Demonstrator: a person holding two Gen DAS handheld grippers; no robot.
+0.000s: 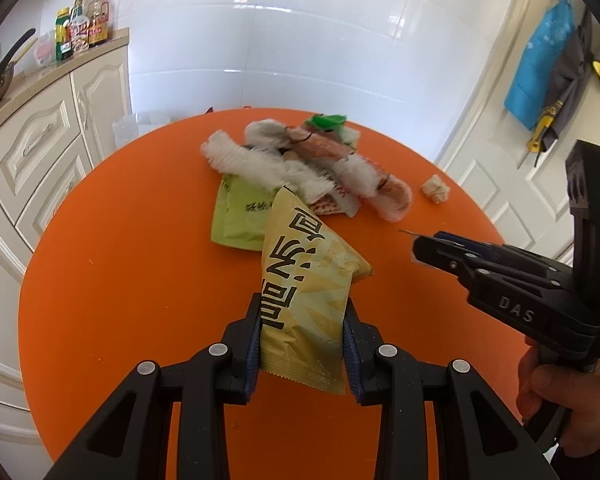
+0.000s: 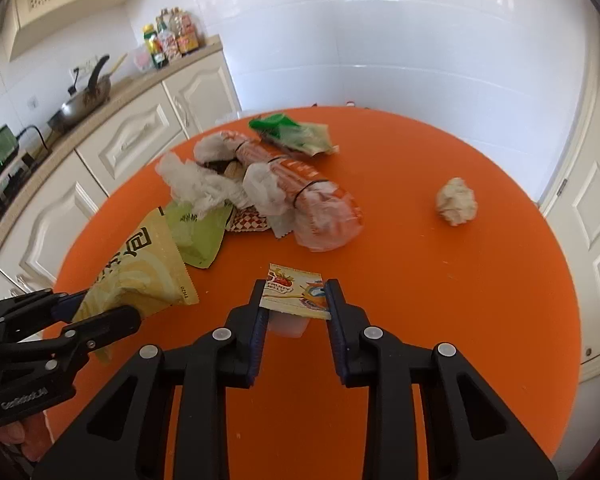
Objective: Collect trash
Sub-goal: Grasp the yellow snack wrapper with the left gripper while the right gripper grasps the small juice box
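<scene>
My left gripper [image 1: 302, 304] is shut on a yellow snack bag [image 1: 300, 264], holding its lower end just above the round orange table [image 1: 140, 260]. The right wrist view shows the same bag [image 2: 140, 268] in that gripper [image 2: 100, 304] at the left. My right gripper [image 2: 294, 286] is shut on a small jelly cup with a printed foil lid [image 2: 292, 292], pads against both its sides. In the left wrist view the right gripper [image 1: 428, 246] enters from the right. A pile of plastic bags and wrappers [image 2: 284, 188] lies behind, and a crumpled paper ball [image 2: 456, 200] sits alone to the right.
A flat green pouch [image 2: 196, 236] lies under the pile's near edge, a green wrapper [image 2: 288, 132] at its far end. Cream cabinets [image 2: 132, 140] with a pan [image 2: 80, 104] and bottles [image 2: 172, 36] stand to the left. A white door [image 1: 500, 184] stands on the right.
</scene>
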